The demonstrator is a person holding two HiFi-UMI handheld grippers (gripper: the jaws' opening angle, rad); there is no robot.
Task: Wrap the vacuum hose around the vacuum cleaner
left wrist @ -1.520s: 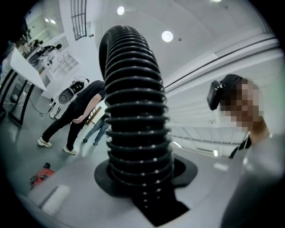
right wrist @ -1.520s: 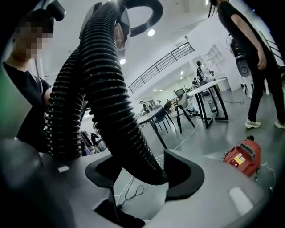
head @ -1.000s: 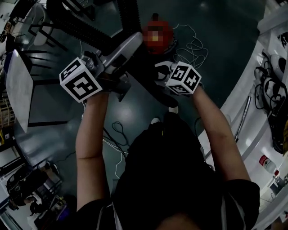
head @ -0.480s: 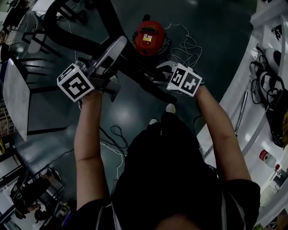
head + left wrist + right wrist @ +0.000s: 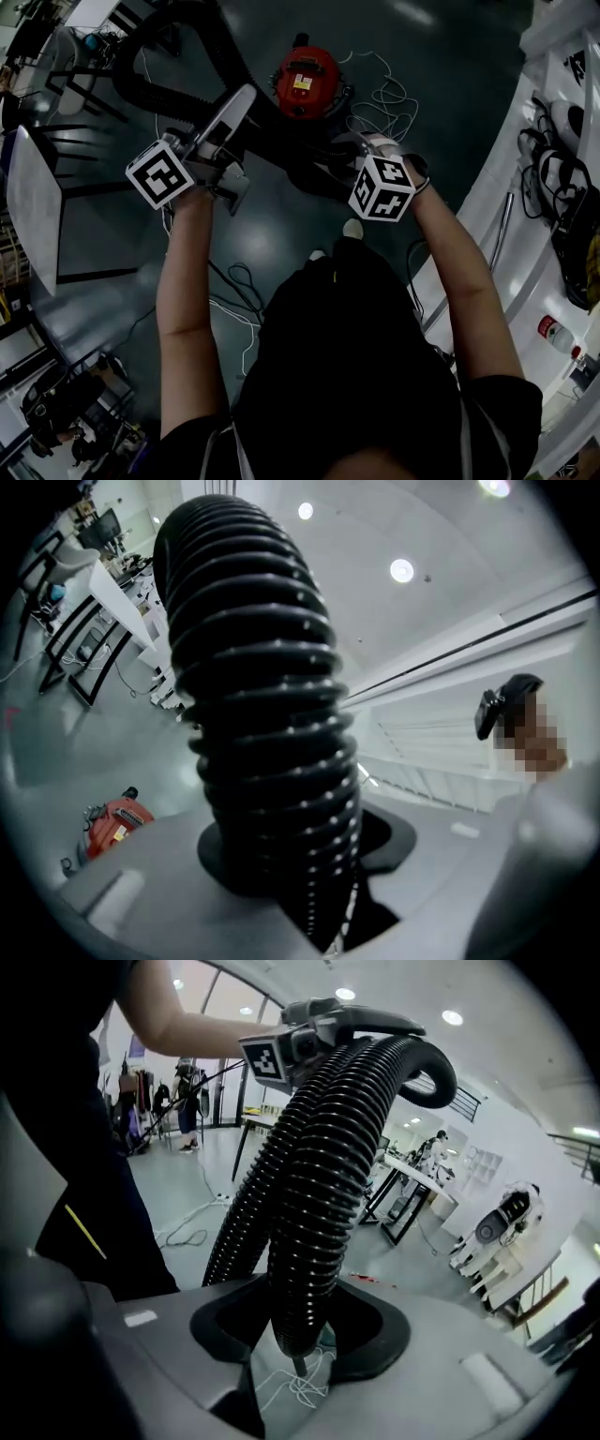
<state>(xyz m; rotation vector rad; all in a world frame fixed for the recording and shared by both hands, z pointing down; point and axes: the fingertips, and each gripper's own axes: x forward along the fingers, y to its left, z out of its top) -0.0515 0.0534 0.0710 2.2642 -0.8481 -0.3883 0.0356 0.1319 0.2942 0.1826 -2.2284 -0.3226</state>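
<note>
Floor: red vacuum cleaner, white cord

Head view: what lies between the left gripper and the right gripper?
In the head view, a black ribbed vacuum hose spans the gap, held in the left gripper and between the jaws of the right gripper, which have just been closing.

A dark, glossy floor carries loose white cables. A pale table on black legs stands at the left, and a white curved counter strewn with gear runs along the right. Round lights sit in the white ceiling, and more black-framed tables stand further off
</note>
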